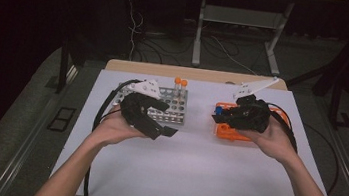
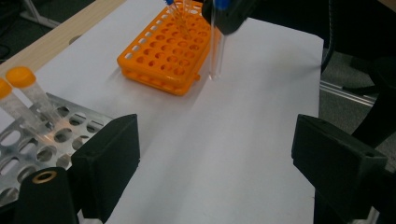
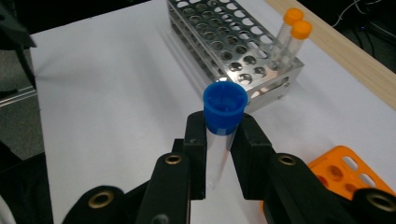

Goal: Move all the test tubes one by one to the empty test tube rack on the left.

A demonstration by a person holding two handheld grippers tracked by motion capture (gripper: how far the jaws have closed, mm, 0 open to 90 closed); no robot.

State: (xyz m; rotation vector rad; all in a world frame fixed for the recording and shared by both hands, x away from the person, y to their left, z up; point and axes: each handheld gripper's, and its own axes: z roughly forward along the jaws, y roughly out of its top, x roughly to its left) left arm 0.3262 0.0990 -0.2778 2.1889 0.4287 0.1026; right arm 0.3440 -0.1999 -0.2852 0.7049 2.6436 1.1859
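Note:
My right gripper (image 3: 223, 156) is shut on a clear tube with a blue cap (image 3: 225, 107), held upright just above the paper. From the left gripper view that tube (image 2: 217, 46) hangs beside the near corner of the orange rack (image 2: 163, 51). In the high view the right gripper (image 1: 221, 115) is over the left end of the orange rack (image 1: 229, 131). My left gripper (image 1: 167, 120) is open and holds nothing, in front of the metal rack (image 1: 174, 107). Its jaws stand wide apart around bare paper (image 2: 224, 163). Two orange-capped tubes (image 3: 296, 28) stand in the metal rack's (image 3: 224, 42) far corner.
White paper (image 1: 189, 170) covers the table, with open room in front of both racks. A wooden edge (image 1: 195, 73) runs along the back. Cables trail from both grippers off the table's sides. Blue-capped tubes (image 2: 175, 11) stand at the orange rack's far end.

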